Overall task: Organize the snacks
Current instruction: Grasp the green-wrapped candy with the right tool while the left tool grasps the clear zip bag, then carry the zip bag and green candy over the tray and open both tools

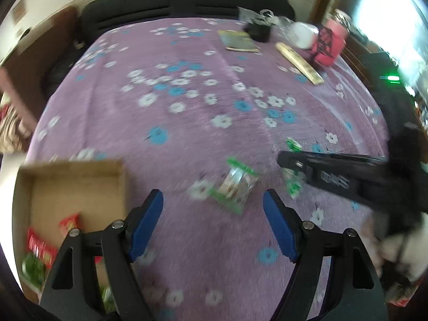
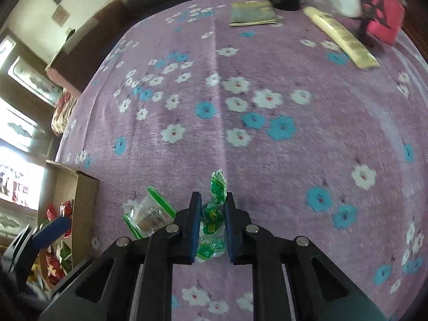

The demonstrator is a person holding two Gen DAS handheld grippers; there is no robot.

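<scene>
A green snack packet is gripped by the right claw on the flowered table.

The packet is pinched between the blue pads; its green printing is too blurred to be read. The left claw is held spread, with nothing between its pads, above a second green-edged clear packet lying at 12 o'clock from it. A cardboard box holding red and green packets sits at 9 o'clock from the left claw. No writing on them can be read.
</scene>
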